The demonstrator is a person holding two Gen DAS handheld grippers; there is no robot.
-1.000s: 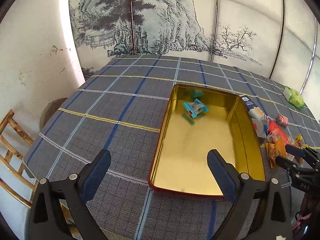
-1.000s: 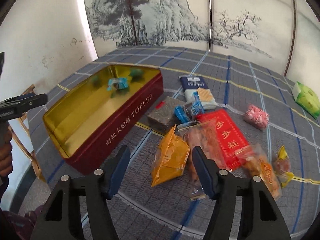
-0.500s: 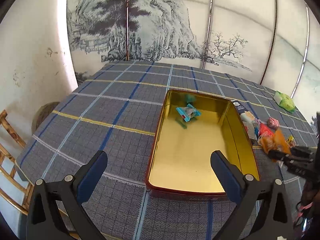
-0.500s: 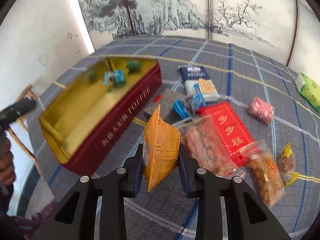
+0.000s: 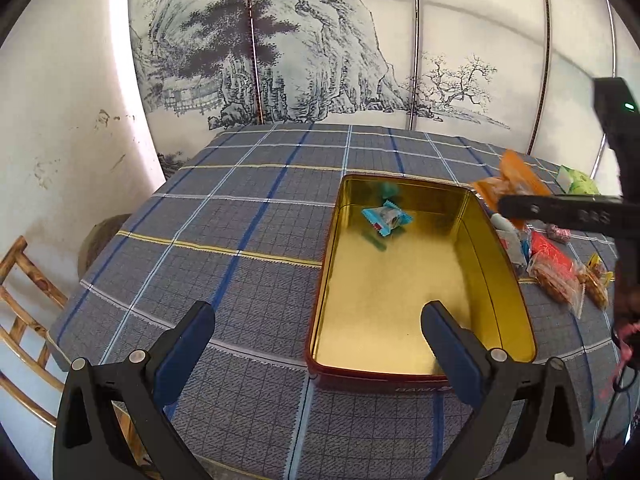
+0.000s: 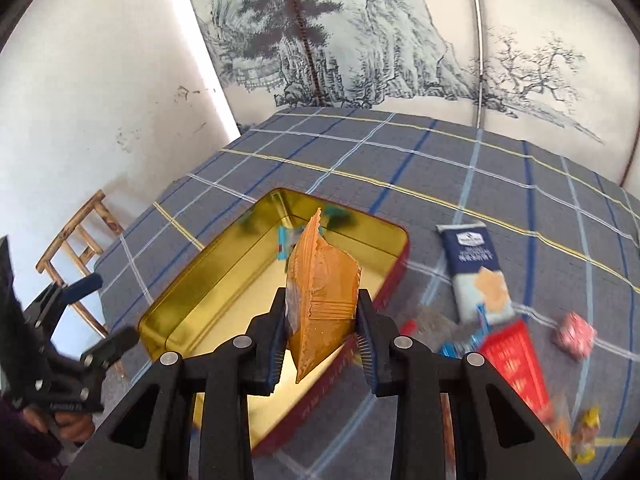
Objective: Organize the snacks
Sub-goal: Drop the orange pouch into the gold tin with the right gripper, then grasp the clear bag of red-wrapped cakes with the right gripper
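My right tongs [image 6: 322, 320] pinch the orange snack packet [image 6: 320, 284] upright above the gold toffee tin [image 6: 224, 280] mid-table. I should lower it fully inside before releasing. Left tongs [image 5: 316, 344] hang open, empty.

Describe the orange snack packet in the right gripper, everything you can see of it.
The orange snack packet is a crinkly, glossy plastic pouch with a jagged sealed top edge and faint printed lines low on its face. It stands roughly upright, top edge away from the camera, lifted clear of the cloth, pinched at its lower sides by the right gripper. In this view it hangs in front of the open gold-lined tin, touching nothing else.
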